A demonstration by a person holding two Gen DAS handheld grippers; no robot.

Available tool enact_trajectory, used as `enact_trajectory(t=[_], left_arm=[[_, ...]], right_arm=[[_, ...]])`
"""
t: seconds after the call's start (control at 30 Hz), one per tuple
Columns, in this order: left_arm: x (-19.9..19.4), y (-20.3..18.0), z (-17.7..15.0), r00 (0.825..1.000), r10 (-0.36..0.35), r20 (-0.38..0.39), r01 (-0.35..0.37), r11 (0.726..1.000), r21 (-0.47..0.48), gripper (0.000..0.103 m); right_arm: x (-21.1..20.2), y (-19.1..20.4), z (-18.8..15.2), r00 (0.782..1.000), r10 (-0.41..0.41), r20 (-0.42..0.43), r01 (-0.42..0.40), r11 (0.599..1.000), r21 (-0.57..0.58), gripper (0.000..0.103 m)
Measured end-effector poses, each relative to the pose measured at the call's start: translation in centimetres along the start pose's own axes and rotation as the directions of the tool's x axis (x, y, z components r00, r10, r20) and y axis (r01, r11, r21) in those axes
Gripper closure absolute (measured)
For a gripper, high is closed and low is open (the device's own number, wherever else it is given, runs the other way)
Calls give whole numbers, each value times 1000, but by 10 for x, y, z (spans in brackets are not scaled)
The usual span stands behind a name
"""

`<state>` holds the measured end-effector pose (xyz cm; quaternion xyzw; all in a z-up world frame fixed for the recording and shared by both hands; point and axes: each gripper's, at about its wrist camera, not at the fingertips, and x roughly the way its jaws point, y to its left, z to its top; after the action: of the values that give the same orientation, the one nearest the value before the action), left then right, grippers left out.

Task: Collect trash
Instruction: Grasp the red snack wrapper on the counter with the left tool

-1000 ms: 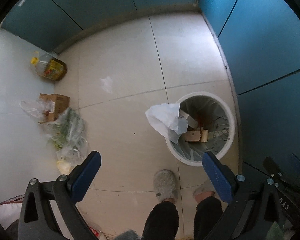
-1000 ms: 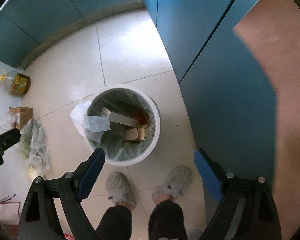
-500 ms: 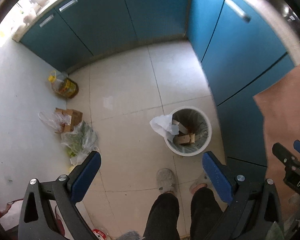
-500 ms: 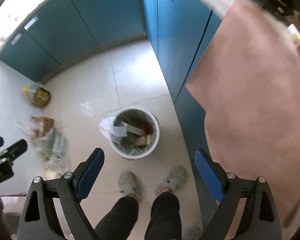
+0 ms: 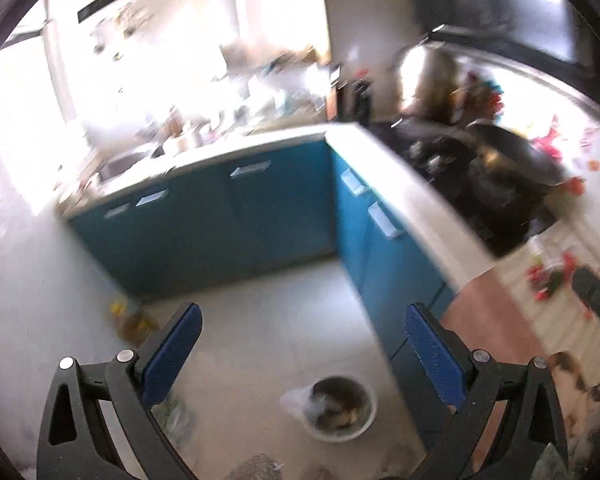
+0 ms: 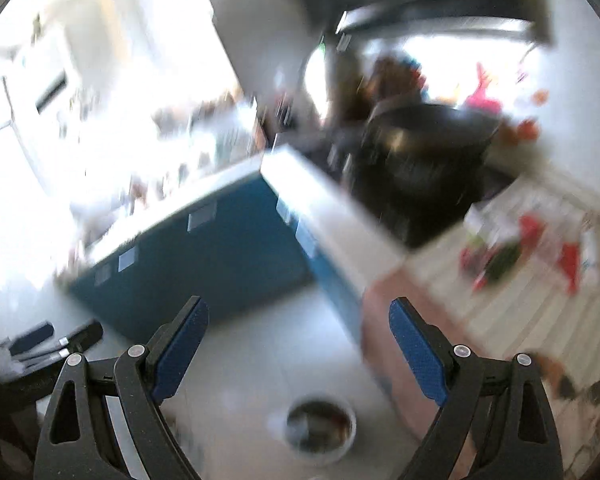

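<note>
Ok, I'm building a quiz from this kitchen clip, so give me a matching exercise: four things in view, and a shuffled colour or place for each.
Things:
1. trash bin
2. cabinet doors
3. wok
4. left gripper

Descriptions:
A. teal, below the white counter
B. open, blue pads
C. on the floor, white rim, scraps inside
D. dark, on the stove

Pairs: 1-C, 2-A, 3-D, 4-B
</note>
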<state>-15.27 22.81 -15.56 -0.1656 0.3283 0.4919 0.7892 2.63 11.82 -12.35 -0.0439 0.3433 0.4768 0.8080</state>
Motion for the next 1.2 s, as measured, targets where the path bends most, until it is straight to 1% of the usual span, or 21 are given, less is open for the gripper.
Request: enact_trajectory(t=[0.1,0.13,0.27,0.33,0.4,0.43,0.47,0.5,0.57,0.6,0.67,0.7,0.77,0.83,0.9,0.93,1.0,1.03,1.07,1.1,1.2], left_arm=[[0,-36,21,999,-15,37,13,998,69,0],[2,-50,27,999,-18,40,14,996,84,0],[18,-106,47,1000,-31,-2,31,993,112,0],[35,-147,50,997,-45,-62,52,990,130,0],[51,-183,53,991,-72,-116,90,983,163,0],[65,-206,54,984,-83,-155,112,976,188,0],[74,-224,54,978,-97,-183,134,969,206,0],[88,-248,52,968,-111,-223,163,959,231,0],[117,-289,48,942,-138,-307,225,936,271,0],[129,-303,45,928,-148,-341,251,926,282,0],[160,-341,37,888,-177,-424,321,899,297,1],[170,-352,34,877,-179,-445,335,892,302,3],[195,-377,28,841,-203,-502,389,871,300,13],[209,-391,25,813,-236,-533,434,856,282,17],[220,-402,24,791,-267,-551,470,841,268,17],[224,-407,24,783,-280,-556,486,832,266,22],[231,-416,21,769,-285,-573,503,823,266,47],[233,-417,20,759,-289,-583,512,819,260,78],[235,-417,19,750,-296,-591,520,817,251,96],[234,-415,19,748,-305,-590,525,816,243,97],[226,-402,17,769,-290,-570,503,825,258,100]], right_arm=[[-21,-32,27,996,0,92,-10,993,114,6],[-24,-48,34,994,4,109,-20,988,150,0],[-18,-105,62,998,-35,57,25,987,158,0],[-15,-138,70,997,-78,13,74,982,174,0],[-6,-175,74,997,-75,-30,79,976,204,9],[0,-195,74,995,-83,-64,95,973,211,27],[9,-214,76,992,-80,-100,100,970,220,51],[13,-234,73,987,-91,-131,120,965,233,58],[25,-271,70,980,-101,-170,147,947,286,65],[29,-285,67,977,-110,-182,163,939,303,65],[37,-317,62,969,-125,-211,194,917,348,65],[38,-327,59,966,-128,-223,204,909,363,65],[48,-352,52,955,-131,-267,233,887,399,65],[58,-368,45,945,-127,-300,251,872,420,63],[64,-378,40,940,-123,-320,259,865,429,63],[67,-383,38,935,-127,-331,268,864,426,63],[73,-387,35,933,-99,-346,254,863,437,63],[78,-389,34,929,-90,-360,253,862,438,63],[84,-389,33,924,-77,-375,249,864,436,63],[90,-388,34,921,-63,-384,241,867,437,63],[109,-376,35,911,-17,-413,212,877,431,63]])
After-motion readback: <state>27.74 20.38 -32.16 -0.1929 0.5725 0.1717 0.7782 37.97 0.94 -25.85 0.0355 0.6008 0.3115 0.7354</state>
